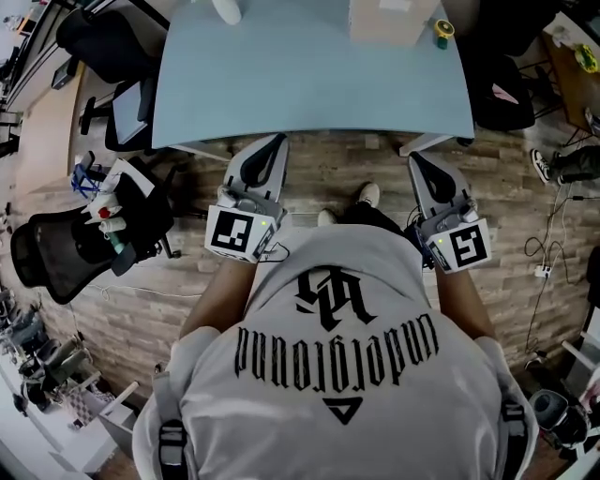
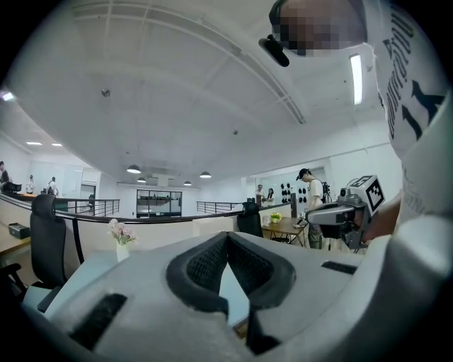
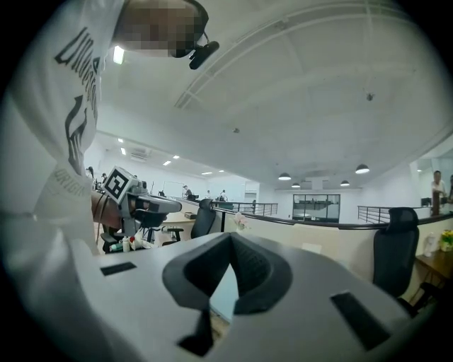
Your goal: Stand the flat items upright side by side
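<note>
Grippers hang low at my operator's waist, elbows bent and forearms tucked along the torso, both tools pointing forward over the wooden floor. The left gripper (image 1: 272, 142) has its tip right at the near edge of the pale blue table (image 1: 309, 94), and the right gripper (image 1: 419, 161) stops just short of that same edge. From each gripper's own view I see the dark pads pressed together at the tips, with nothing pinched between them. What I can make out on the table lies well apart from both claws, along the far edge: a cardboard box (image 1: 392, 21), a yellow tape roll (image 1: 442, 31) beside it and a white object (image 1: 228, 9). Which of these belongs to the task I cannot tell
</note>
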The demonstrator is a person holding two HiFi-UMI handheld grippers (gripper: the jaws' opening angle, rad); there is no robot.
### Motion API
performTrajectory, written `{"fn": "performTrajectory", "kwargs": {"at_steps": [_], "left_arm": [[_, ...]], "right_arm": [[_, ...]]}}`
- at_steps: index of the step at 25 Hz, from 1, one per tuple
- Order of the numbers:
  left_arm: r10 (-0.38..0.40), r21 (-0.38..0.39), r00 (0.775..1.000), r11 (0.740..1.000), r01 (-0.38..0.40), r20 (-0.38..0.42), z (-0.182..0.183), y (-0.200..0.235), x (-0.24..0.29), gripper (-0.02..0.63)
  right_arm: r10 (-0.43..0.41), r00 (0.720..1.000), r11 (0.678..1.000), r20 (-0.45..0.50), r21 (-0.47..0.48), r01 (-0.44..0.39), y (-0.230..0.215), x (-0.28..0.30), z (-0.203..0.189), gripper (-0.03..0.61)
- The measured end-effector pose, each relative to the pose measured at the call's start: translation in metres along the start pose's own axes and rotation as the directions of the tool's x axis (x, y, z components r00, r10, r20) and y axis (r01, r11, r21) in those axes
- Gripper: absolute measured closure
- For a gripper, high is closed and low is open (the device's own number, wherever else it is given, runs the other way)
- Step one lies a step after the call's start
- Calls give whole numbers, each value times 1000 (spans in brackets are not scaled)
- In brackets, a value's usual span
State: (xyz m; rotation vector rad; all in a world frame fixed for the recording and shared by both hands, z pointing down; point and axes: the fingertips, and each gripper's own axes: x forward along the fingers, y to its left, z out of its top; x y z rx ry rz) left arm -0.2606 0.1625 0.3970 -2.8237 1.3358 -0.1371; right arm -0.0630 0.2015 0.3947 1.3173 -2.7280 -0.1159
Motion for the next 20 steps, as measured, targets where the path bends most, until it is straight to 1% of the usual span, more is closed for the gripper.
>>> {"fn": "performTrajectory", "kwargs": {"at_steps": [2,7,12,16,20], "left_arm": [[-2,-6,1000,1000,2,12,4,-4,-3,614],[-11,16,999,1000,10,38,10,-9,-7,614],[-1,0,999,1000,1,36,13,-11,-4,614],[5,-10,999,1000,-5,36,13,-10,-3,614],[9,-29,999,1000,-8,31,11,-7,-1,614]], "right_arm": [[-2,1000,1000,-3,-1,2,3,-5,1,574],[-9,1000,1000,1,5,9,9,-10,2,574],[-2,1000,1000,-1,1,2,5,-13,6,574],[7,1000,1000,-4,-30,-7,6,-9,8,574],[13,1000,999,-6,-31,-13,6,-5,10,574]]}}
